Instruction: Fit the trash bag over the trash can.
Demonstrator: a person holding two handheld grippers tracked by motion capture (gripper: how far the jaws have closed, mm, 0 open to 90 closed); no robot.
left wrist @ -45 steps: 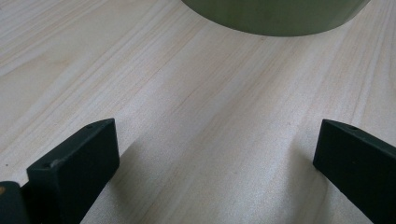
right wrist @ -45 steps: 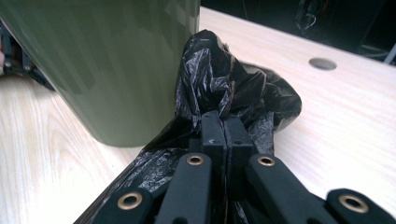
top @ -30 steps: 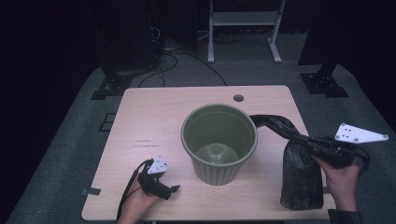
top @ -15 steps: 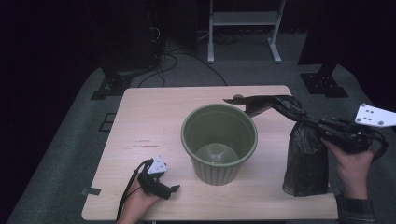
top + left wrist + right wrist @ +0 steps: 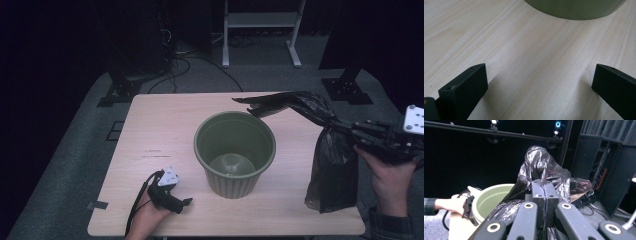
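From the high view, a green ribbed bin [image 5: 235, 150] stands upright near the middle of a pale wooden table [image 5: 165, 125], its mouth open and its inside bare. To its right, by the table's right edge, a black plastic bag [image 5: 332, 167] hangs from the right gripper [image 5: 345, 127], its bottom down at the tabletop and its loose upper part trailing back towards the bin's far rim. The right gripper view gives what the high view cannot: the two black jaws stand pressed flat together with a fold of the crinkled bag [image 5: 541, 167] pinched between them, the plastic bunching up above the tips and spilling down both sides. That view also takes in the bin [image 5: 491, 195] beyond the bag and the other hand [image 5: 454, 203] at the table's edge. The left gripper [image 5: 182, 202] rests low at the near left of the table, apart from the bin. Its own view shows the jaws spread wide with bare wood grain between them, and the bin's base [image 5: 576, 10] just ahead, untouched.
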